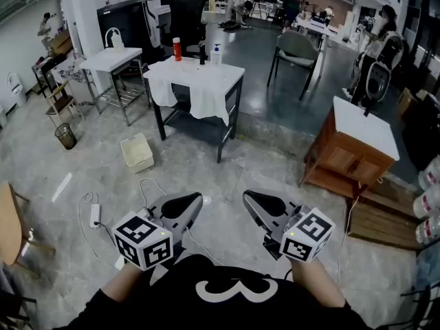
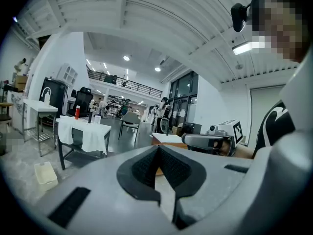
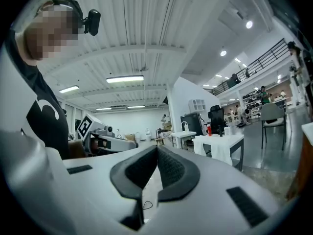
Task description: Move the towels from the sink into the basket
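Both grippers are held close to my chest, side by side and roughly level. The left gripper (image 1: 197,199) is shut with nothing between its pads, and the left gripper view shows those pads meeting at the tip (image 2: 159,149). My right gripper (image 1: 248,196) is also shut and holds nothing (image 3: 157,149). A cream basket (image 1: 137,152) sits on the floor ahead to the left (image 2: 45,173). A white cloth (image 1: 206,96) drapes over a black table (image 1: 235,81) beyond it. No sink basin shows in any view.
A wooden cabinet with a white top (image 1: 362,128) stands at the right. A cable and power strip (image 1: 95,215) lie on the floor near my left gripper. A grey chair (image 1: 296,49), a white side table (image 1: 111,59) and a small bin (image 1: 65,135) stand farther off.
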Available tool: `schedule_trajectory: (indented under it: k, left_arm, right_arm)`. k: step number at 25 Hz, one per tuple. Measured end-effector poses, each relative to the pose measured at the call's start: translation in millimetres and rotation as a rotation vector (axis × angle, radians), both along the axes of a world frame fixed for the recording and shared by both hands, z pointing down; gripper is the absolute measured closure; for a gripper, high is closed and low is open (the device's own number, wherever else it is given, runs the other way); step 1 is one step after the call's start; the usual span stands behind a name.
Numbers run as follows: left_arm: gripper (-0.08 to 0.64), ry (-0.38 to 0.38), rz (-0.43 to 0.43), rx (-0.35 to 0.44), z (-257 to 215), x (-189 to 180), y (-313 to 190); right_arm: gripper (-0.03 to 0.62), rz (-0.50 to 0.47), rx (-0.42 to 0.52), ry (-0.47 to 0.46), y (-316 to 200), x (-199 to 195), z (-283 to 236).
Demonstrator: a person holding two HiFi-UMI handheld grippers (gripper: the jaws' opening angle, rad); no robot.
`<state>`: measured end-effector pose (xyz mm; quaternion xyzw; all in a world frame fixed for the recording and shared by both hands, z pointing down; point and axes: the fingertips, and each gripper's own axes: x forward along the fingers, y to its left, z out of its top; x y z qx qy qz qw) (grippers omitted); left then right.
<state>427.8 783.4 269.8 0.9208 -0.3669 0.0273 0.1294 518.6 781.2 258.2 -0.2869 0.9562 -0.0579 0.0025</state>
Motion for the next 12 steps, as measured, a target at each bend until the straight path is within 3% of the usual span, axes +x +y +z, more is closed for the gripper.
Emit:
schedule_trajectory:
  k: [6,12]
  left_arm:
    - [0.554,0.042,-0.023,-0.033,9.4,-9.9,-14.2]
    - [0.554,0.062,-0.022,-0.038,19.3,-17.5,-44.2]
  right_arm:
    - [0.583,-0.012,-0.002,0.021,-9.4,-2.6,4.5]
    - [0.441,0.01,-0.011,0.041,-44.4,-3.4,12.4]
